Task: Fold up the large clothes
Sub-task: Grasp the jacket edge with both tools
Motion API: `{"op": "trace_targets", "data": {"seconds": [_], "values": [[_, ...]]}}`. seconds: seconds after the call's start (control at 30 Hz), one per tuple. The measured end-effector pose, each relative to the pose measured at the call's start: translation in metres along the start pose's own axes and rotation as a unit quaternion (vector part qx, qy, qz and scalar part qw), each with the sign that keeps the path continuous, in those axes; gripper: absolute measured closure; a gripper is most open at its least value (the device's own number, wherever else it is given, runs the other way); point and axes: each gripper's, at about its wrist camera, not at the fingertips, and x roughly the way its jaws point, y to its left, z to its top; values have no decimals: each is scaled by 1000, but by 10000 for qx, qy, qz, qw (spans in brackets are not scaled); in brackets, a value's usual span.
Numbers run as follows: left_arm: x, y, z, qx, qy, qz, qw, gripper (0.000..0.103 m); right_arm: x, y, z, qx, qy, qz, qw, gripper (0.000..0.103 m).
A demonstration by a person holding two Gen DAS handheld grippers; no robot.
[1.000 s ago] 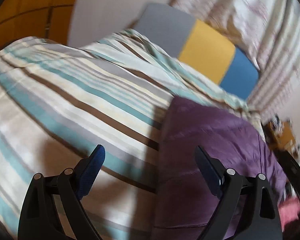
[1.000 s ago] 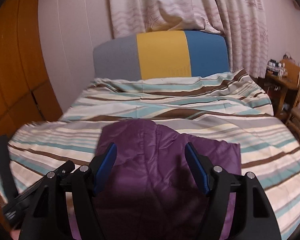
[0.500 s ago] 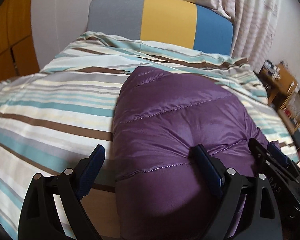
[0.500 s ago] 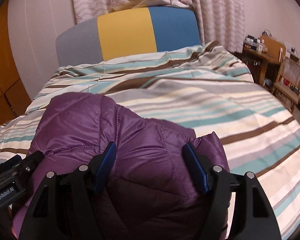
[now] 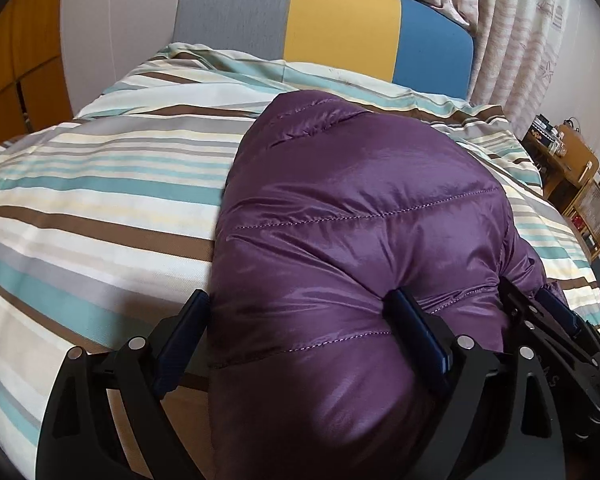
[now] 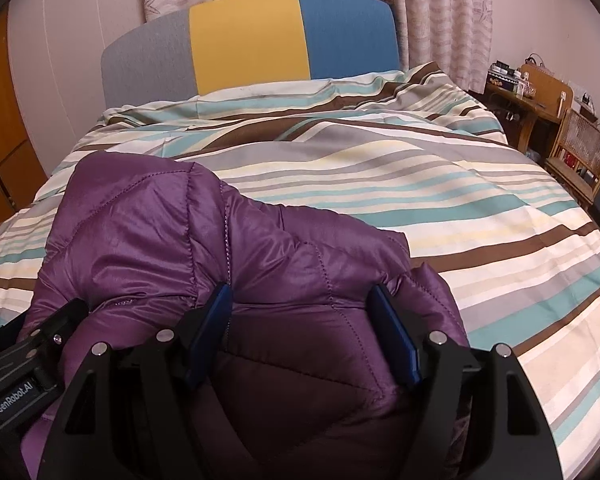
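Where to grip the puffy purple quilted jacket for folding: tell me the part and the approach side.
Grip the purple quilted jacket at its near hem, coming from the foot of the striped bed cover. That edge faces both grippers, its thick padding bulges between the open jaws, and each gripper is placed towards one end of it.

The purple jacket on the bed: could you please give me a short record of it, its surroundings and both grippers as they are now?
garment: purple quilted jacket, puffy, lying near the foot of the bed
surface: striped duvet
headboard: grey, yellow and blue panels
left gripper: jaws wide, padding bulging between them
right gripper: jaws wide, straddling the jacket's near edge
grip: cannot tell whether the pads press
side furniture: wooden desk and chair
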Motion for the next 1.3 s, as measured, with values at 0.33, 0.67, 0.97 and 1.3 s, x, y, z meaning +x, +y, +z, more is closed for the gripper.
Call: {"op": "trace_targets", "data": {"seconds": [0.33, 0.67, 0.97, 1.3], "values": [[-36, -20, 38, 284, 29, 259, 9993, 11, -5, -6, -2, 156, -120, 62, 9998, 31], [21, -28, 41, 515, 188, 787, 9954, 5, -8, -6, -1, 213, -182, -24, 9996, 31], [39, -19, 34, 404, 268, 592, 9971, 5, -2, -2, -2, 119, -139, -148, 9997, 30], [-8, -24, 18, 528, -32, 444, 9976, 5, -12, -12, -1, 306, -193, 258, 9990, 29]]}}
